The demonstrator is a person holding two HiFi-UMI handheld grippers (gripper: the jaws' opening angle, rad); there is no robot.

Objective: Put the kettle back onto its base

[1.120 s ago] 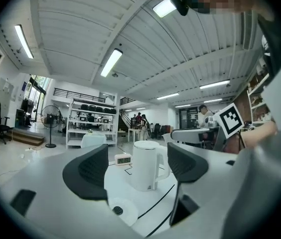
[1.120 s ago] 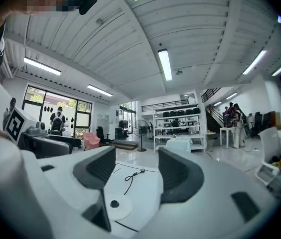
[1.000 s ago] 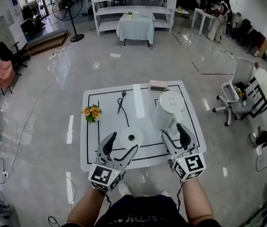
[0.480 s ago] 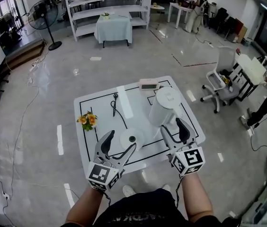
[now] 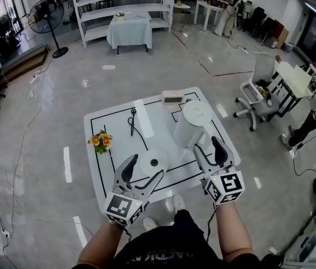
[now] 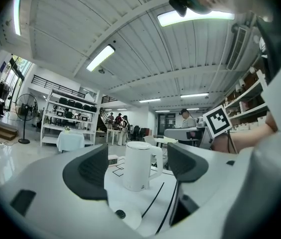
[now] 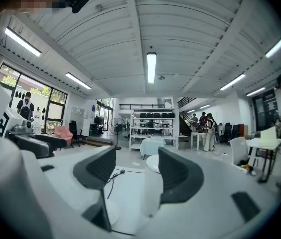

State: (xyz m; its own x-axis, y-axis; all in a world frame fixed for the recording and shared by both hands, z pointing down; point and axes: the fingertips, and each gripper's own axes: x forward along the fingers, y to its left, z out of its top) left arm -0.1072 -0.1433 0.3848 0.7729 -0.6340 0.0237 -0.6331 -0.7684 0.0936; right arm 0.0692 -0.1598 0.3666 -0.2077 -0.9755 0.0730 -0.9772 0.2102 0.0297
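Note:
A white kettle [image 5: 191, 124] stands upright on the white table [image 5: 115, 132], right of centre, its handle toward me. Its round white base [image 5: 154, 163] lies flat to the kettle's front left, with a dark contact in the middle. My left gripper [image 5: 143, 171] is open, held just in front of the base. My right gripper [image 5: 212, 149] is open too, close behind the kettle's handle, with nothing between its fingers. In the left gripper view the kettle [image 6: 139, 165] and the base [image 6: 122, 215] show between the jaws. The right gripper view has the kettle [image 7: 153, 188] partly hidden by the right jaw.
On the table lie a small bunch of yellow flowers [image 5: 100, 140] at the left, black scissors [image 5: 131, 120] at the back and a small white device [image 5: 173, 98] at the far edge. A white office chair [image 5: 257, 97] stands to the right. A black cord runs from the base.
The head view has shifted, so the table sits a little higher and further left in frame. Both grippers keep their places relative to kettle and base, still open.

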